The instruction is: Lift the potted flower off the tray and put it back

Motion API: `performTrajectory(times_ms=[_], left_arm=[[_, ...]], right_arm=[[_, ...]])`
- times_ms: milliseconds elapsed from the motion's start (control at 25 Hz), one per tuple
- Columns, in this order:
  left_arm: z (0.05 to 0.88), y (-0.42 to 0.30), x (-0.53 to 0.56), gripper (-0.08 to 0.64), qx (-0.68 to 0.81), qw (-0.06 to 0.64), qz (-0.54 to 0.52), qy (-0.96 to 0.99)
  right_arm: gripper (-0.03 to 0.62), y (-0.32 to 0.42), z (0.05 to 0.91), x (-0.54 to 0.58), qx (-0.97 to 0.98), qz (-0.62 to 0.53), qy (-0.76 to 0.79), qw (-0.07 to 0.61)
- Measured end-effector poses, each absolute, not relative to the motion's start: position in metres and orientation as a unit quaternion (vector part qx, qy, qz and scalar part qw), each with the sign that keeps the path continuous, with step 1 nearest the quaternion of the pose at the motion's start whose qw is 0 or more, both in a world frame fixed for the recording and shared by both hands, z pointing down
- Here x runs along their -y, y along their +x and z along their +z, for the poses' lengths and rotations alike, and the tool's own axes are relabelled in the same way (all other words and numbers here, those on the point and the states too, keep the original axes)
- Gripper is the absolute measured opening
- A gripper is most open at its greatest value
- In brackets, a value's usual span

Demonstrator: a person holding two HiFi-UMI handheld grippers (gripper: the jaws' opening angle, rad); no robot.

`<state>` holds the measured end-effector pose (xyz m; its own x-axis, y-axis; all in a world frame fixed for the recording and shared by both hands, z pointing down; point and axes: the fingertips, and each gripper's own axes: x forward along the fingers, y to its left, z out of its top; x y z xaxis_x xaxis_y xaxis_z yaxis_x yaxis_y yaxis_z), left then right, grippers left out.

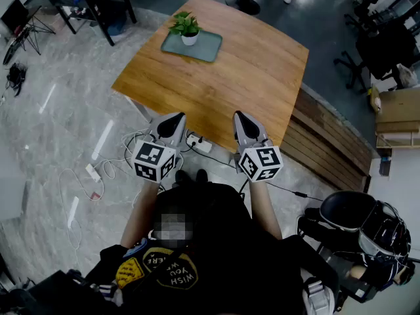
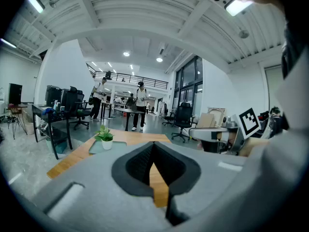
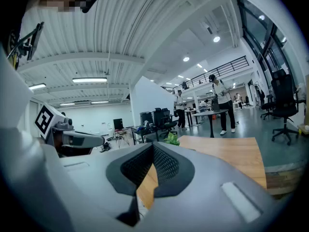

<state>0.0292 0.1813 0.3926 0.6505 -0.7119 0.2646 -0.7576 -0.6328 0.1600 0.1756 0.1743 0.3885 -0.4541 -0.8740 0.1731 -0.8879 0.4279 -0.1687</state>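
I hold my left gripper [image 1: 172,119] and my right gripper [image 1: 242,119] side by side, well short of the tray [image 1: 209,48], out past the near edge of the table [image 1: 230,84] that carries it. Both pairs of jaws are closed tip to tip with nothing between them; through the small gap behind each tip I see only the wooden top. I judge this to be a ready stance. With both tools level, slightly nose-down and aimed toward the tray, I can see the whole reach ahead before I commit either one.

The potted flower [image 1: 188,30] stands on the tray, toward its far edge, so the lift has not begun. The tray itself sits at the far corner of the table, which means a long stretch forward for me.

The pot is upright: its long axis runs straight up from the tray, white pot at the bottom, green leaves spreading above. That suggests to me a sideways grip on the pot's wall, below the leaves, after I part one pair of jaws.
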Motion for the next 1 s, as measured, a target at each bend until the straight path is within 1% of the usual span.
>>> performTrajectory(times_ms=[280,520,600,680,760,1000], left_arm=[[0.396,0.028,-0.184,-0.005,0.405,0.139,0.086,0.9],[0.401,0.013,-0.185,-0.005,0.416,0.144,0.09,0.893],[0.401,0.004,-0.184,-0.005,0.424,0.145,0.09,0.889],[0.402,-0.006,-0.182,-0.005,0.432,0.149,0.089,0.885],[0.405,-0.018,-0.182,-0.005,0.437,0.156,0.088,0.881],[0.421,-0.045,-0.178,-0.005,0.438,0.175,0.085,0.878]], right_arm=[[0.002,0.164,0.395,-0.182,0.85,0.127,0.509,0.036],[0.002,0.158,0.394,-0.18,0.857,0.124,0.499,0.039],[0.002,0.155,0.392,-0.179,0.862,0.128,0.491,0.021],[0.003,0.15,0.389,-0.177,0.867,0.147,0.476,-0.013],[0.003,0.142,0.392,-0.174,0.869,0.162,0.467,-0.023],[0.002,0.113,0.422,-0.17,0.863,0.176,0.472,0.036]])
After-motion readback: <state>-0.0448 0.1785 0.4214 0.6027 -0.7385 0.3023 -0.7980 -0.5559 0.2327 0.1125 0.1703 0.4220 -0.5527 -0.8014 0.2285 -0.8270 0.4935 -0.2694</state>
